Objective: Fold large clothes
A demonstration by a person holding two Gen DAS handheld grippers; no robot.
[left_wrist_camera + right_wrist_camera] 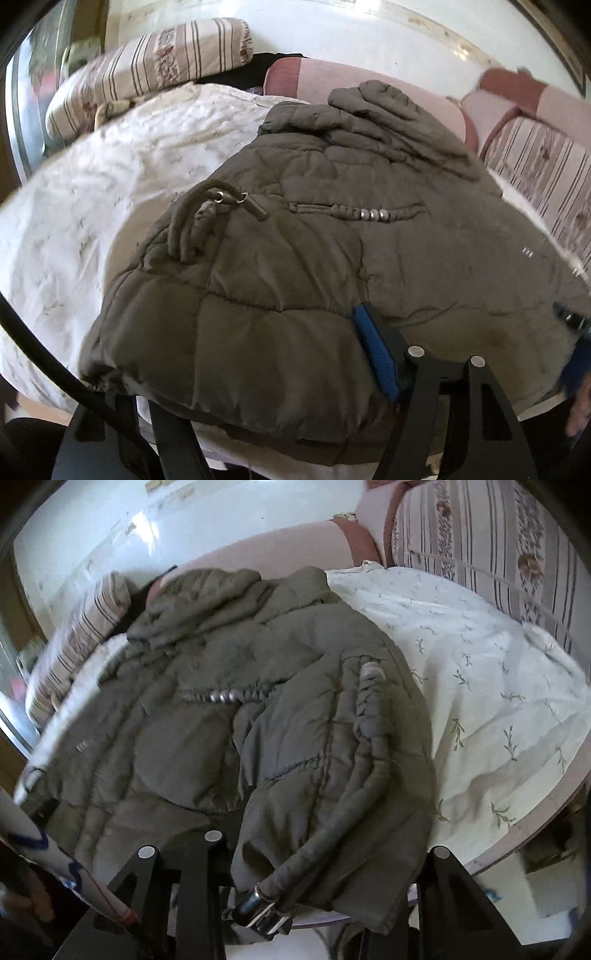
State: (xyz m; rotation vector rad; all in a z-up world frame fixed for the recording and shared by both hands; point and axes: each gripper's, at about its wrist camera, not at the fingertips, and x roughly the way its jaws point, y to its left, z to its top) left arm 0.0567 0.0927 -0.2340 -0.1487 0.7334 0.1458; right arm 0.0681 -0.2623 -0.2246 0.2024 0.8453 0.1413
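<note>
**Padded jacket taken at the hem for a fold on the bed**

Left wrist view: olive-brown quilted padded jacket spread over a white leaf-printed bed sheet, hood toward a far pink cushion, puffed hem bulging into the left gripper. Jaws fairly wide, straddling that hem. One blue pad showing against the cloth, the other finger buried under it: true pinch or mere straddle, impossible to tell. Best to bite deep, through every layer, then lift level with the other hand and carry the hem toward the hood. Blurred blue shape at the right edge, perhaps the other gripper, not certain.

Right wrist view: same jacket, its near hem corner and a braided fabric belt with metal buckle lying between the fingers of the right gripper. Jaws narrower, pads hidden beneath the fabric, hold not to be judged. Better to keep the buckle out of the bite and tucked inside the fold. Bottom left smeared: a white patterned sleeve, little more
</note>
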